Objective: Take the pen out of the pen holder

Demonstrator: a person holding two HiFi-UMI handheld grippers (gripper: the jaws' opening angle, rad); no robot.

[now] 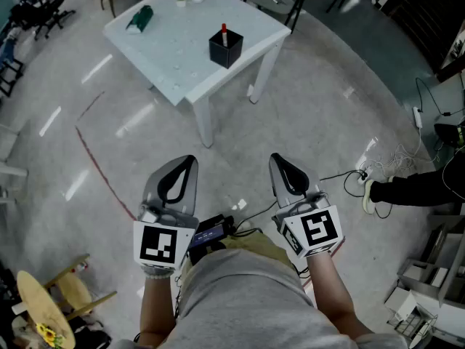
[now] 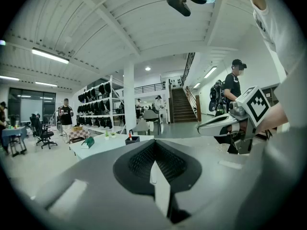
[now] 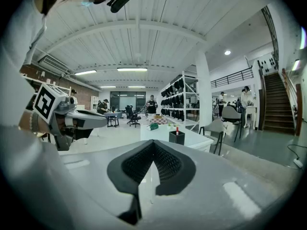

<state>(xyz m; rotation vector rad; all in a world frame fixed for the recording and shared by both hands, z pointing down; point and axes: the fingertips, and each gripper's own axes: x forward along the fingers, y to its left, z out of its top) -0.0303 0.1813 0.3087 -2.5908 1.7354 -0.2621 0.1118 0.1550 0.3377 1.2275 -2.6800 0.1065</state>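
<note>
We hold the left gripper (image 1: 182, 171) and the right gripper (image 1: 283, 167) low in front of us, both with jaws pressed together on nothing. They are well apart from the white square tabletop (image 1: 174, 42), where the black square pen holder (image 1: 225, 49) stands near the closer edge with the red-capped pen (image 1: 224, 30) upright inside it. If we arrive with the jaws not parted, or close off-centre on so thin a pen, we would likely shove the light holder toward that edge or tip it, and pulling at a slant could drag the holder up too.
</note>
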